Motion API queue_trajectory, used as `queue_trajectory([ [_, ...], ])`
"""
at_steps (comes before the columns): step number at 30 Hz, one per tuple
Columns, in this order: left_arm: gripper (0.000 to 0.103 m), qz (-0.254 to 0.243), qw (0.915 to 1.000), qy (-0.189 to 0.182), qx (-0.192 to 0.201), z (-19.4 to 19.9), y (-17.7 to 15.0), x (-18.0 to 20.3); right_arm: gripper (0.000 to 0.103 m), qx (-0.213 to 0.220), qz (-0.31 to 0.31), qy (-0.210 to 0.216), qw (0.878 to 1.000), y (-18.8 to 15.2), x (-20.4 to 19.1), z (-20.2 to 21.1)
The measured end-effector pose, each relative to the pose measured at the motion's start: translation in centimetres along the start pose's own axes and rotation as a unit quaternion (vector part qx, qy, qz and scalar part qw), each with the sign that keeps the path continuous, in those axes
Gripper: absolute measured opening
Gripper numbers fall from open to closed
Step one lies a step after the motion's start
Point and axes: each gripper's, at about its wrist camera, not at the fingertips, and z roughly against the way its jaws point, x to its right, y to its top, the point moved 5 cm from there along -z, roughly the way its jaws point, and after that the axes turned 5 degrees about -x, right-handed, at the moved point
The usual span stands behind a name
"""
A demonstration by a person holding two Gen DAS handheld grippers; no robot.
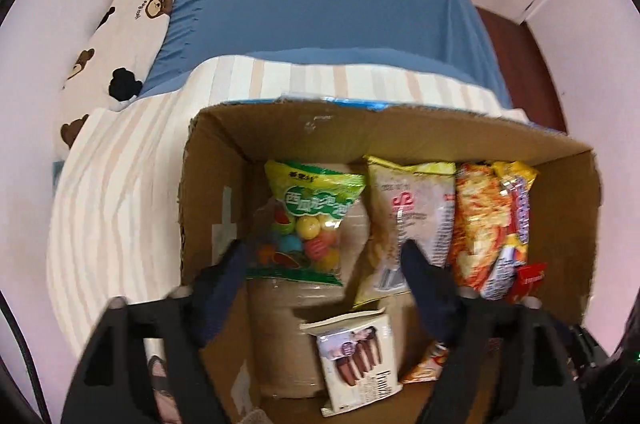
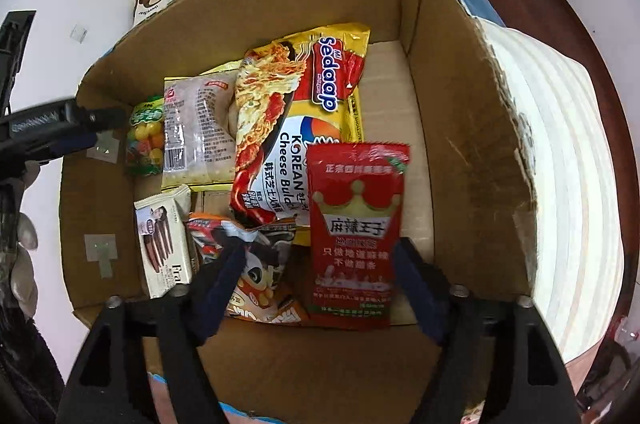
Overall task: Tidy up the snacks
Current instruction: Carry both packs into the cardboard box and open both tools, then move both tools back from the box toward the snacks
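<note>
From the left wrist, the left gripper (image 1: 324, 256) hangs with jaws apart over a corrugated cardboard box (image 1: 420, 139) holding a glossy gumball bag (image 1: 310, 220) and a flat biscuit carton (image 1: 356, 360). From the right wrist, the right gripper (image 2: 316, 256) stands spread and empty above a crinkly red packet (image 2: 356, 220) lying flat in the box beside the noodle pack (image 2: 296, 111).

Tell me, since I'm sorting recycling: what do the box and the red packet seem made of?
Box: looks like plain brown corrugated cardboard, matte, with torn, frayed rims. Red packet: probably glossy printed plastic film, judging by its sheen and crimped top seal.

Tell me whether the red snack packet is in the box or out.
In. The red snack packet lies inside the cardboard box, partly overlapping the noodle pack.
</note>
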Motion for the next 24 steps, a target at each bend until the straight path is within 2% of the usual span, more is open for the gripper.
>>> queue_trajectory([
  [3,0.084,0.006,0.9996,-0.014,0.023,1.5,-0.3,0.2,0.094,0.01,0.009,-0.005,1.0,-0.1,-0.8,0.7],
  [8,0.087,0.001,0.9975,-0.023,0.067,4.5,-1.6,0.7,0.095,0.04,0.025,-0.02,0.999,-0.4,-1.3,2.8],
  [11,0.089,-0.002,0.9962,-0.044,0.075,5.7,-3.3,1.1,0.098,0.065,0.032,-0.03,0.997,-0.8,-1.3,4.3],
  [12,0.093,-0.001,0.9957,-0.045,0.08,6.1,-3.9,1.1,0.098,0.074,0.033,-0.032,0.996,-0.9,-1.1,4.9],
  [13,0.098,-0.002,0.995,-0.045,0.089,6.6,-4.6,1.2,0.098,0.085,0.034,-0.033,0.995,-1.2,-1.2,5.4],
  [18,0.099,-0.009,0.9897,-0.038,0.138,9.3,-8.5,1.5,0.098,0.122,0.036,-0.033,0.991,-2.9,-0.9,8.1],
  [24,0.099,-0.037,0.9778,-0.006,0.206,13.6,-14.0,2.4,0.098,0.179,0.06,-0.038,0.981,-5.9,-1.4,11.8],
])
